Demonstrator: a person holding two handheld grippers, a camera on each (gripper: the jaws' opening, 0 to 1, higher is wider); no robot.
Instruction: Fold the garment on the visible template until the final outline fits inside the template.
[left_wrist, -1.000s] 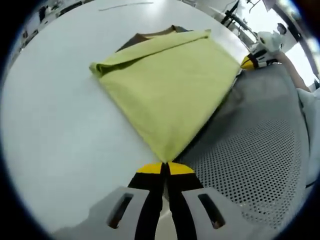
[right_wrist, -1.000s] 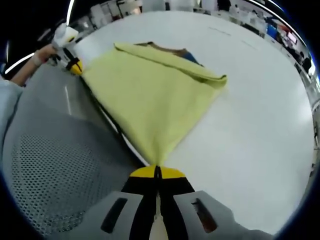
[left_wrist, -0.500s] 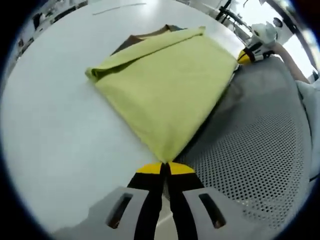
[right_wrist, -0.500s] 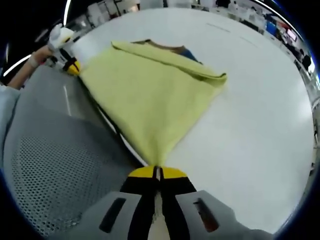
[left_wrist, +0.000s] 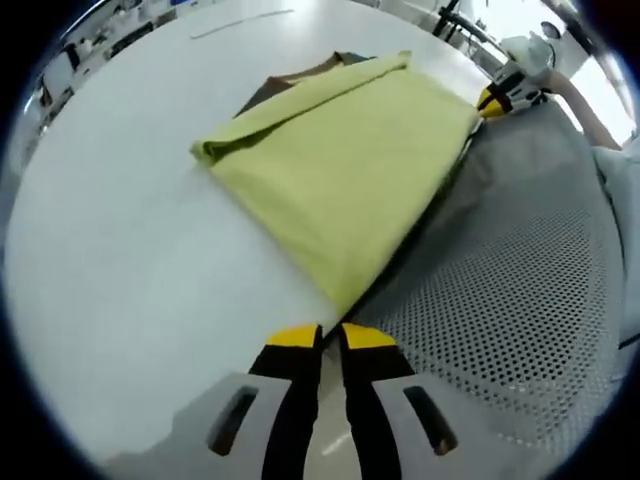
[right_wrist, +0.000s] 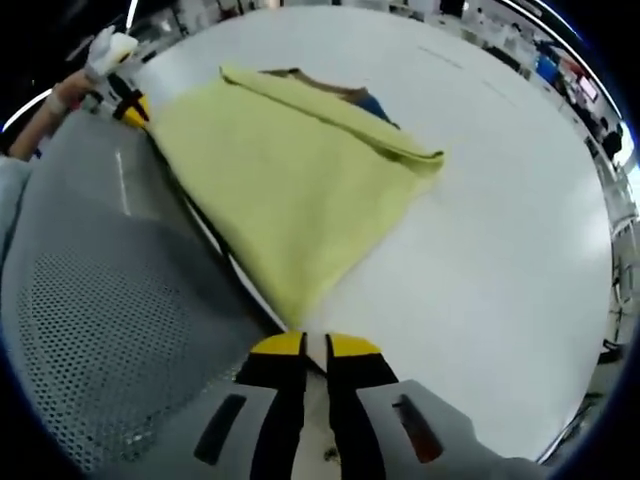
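Note:
A yellow-green garment (left_wrist: 340, 170) lies folded into a rough rectangle on the white table (left_wrist: 120, 250), its thick folded edge on the far side. A brown and dark sheet (left_wrist: 290, 78) peeks out from under its far edge. My left gripper (left_wrist: 330, 336) is open just short of the garment's near corner, holding nothing. In the right gripper view the garment (right_wrist: 280, 190) tapers to a corner just ahead of my right gripper (right_wrist: 315, 346), also open, with the jaws a little apart. The right gripper (left_wrist: 497, 97) also shows at the garment's far corner, and the left gripper (right_wrist: 128, 103) likewise.
A grey perforated surface (left_wrist: 500, 330) runs along the table's edge beside the garment, also seen as a grey mesh surface (right_wrist: 90, 330). A person's hand (right_wrist: 70, 100) holds the far gripper. Bare white table (right_wrist: 500, 220) spreads beyond the garment.
Both grippers have let go of the garment's near corners and opened slightly. The corners now lie flat just beyond the jaw tips.

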